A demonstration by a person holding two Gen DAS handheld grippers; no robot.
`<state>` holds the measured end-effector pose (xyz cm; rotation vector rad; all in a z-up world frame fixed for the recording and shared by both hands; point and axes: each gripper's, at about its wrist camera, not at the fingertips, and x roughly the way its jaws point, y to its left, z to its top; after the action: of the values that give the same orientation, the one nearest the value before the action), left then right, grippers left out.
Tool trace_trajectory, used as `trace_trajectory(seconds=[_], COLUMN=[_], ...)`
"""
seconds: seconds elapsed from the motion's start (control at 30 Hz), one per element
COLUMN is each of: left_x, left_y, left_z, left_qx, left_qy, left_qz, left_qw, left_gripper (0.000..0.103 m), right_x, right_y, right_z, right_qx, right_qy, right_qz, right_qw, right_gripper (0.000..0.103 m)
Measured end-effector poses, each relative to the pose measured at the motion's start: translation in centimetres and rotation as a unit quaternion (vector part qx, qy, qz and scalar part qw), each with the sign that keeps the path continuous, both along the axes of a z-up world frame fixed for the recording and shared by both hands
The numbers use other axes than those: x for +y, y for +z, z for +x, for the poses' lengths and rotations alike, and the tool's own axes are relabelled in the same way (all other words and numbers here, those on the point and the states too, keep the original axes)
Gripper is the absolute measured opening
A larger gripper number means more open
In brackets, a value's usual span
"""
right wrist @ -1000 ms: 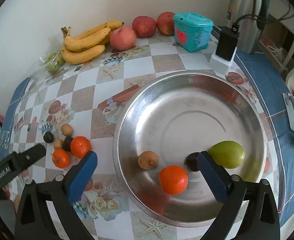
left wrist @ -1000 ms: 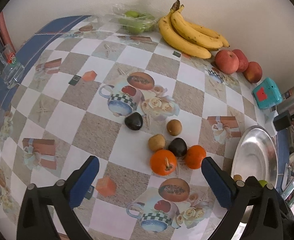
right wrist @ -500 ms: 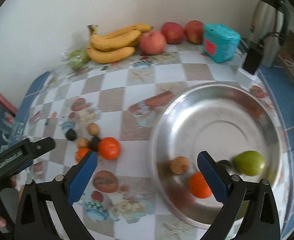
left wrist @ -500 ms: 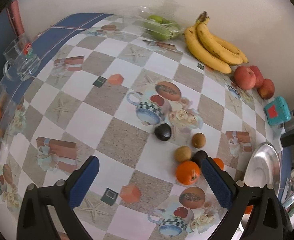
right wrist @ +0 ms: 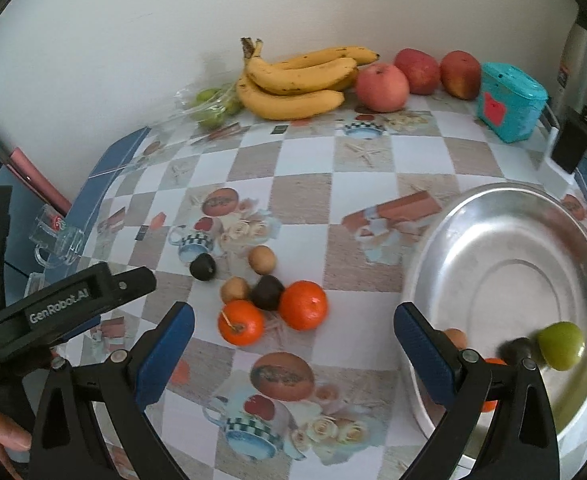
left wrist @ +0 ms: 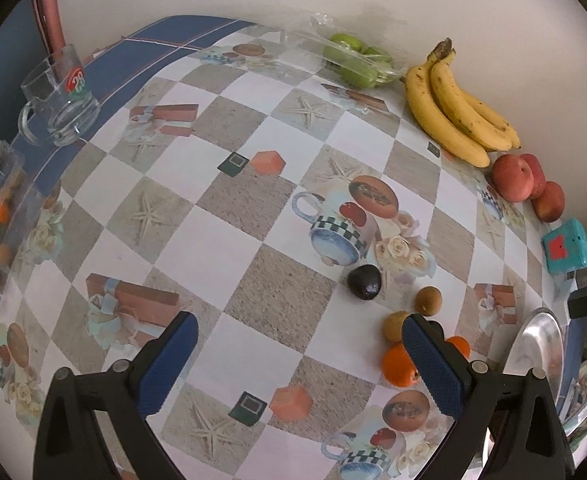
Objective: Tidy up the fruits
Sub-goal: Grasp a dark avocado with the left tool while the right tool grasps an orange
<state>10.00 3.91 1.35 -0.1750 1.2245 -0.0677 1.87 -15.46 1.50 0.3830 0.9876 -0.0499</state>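
A cluster of loose fruit lies mid-table: two oranges (right wrist: 240, 322) (right wrist: 304, 305), two brown kiwis (right wrist: 262, 259), and two dark fruits (right wrist: 203, 267). My right gripper (right wrist: 293, 354) is open and empty, hovering just in front of this cluster. The steel bowl (right wrist: 493, 240) at the right holds a green pear (right wrist: 561, 345), a dark fruit, an orange and a kiwi, partly hidden by my right finger. My left gripper (left wrist: 299, 366) is open and empty over the tablecloth, left of the same cluster (left wrist: 399, 364); it also shows in the right wrist view (right wrist: 131, 280).
Bananas (right wrist: 293, 80), three red apples (right wrist: 381, 86) and bagged green fruit (right wrist: 213, 106) line the back wall. A teal box (right wrist: 509, 106), a charger (right wrist: 569, 144) and a kettle stand back right. A glass mug (left wrist: 57, 100) stands at the table's left edge.
Both grippers swung left. The bowl slid to the right of the right wrist view and the loose fruit cluster came to its centre. The left gripper moved away from the cluster.
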Motion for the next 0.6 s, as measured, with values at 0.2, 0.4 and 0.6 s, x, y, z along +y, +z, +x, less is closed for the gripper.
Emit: trace_trajectory(seconds=[0.2, 0.4, 0.6], left_x=[-0.6, -1.9, -3.2], left_y=[0.0, -0.1, -1.8], left_z=[1.1, 2.5, 3.7], left_qx=[-0.020, -0.041, -0.025], left_qy=[-0.021, -0.054, -0.080], left_qz=[0.006, 0.008, -0.007], left_qw=[0.9996, 0.9977, 0.9964], left_gripper=[0.103, 0.099, 0.083], right_x=[0.5, 0.0, -0.5], right_y=[-0.3, -1.7, -3.2], right_z=[1.0, 1.8, 2.3], right_qx=[-0.003, 0.012, 0.030], right_qy=[0.007, -0.004, -0.012], right_qz=[-0.002, 0.014, 0.023], right_qw=[1.000, 1.000, 0.999], right_gripper=[0.099, 0.085, 0.074])
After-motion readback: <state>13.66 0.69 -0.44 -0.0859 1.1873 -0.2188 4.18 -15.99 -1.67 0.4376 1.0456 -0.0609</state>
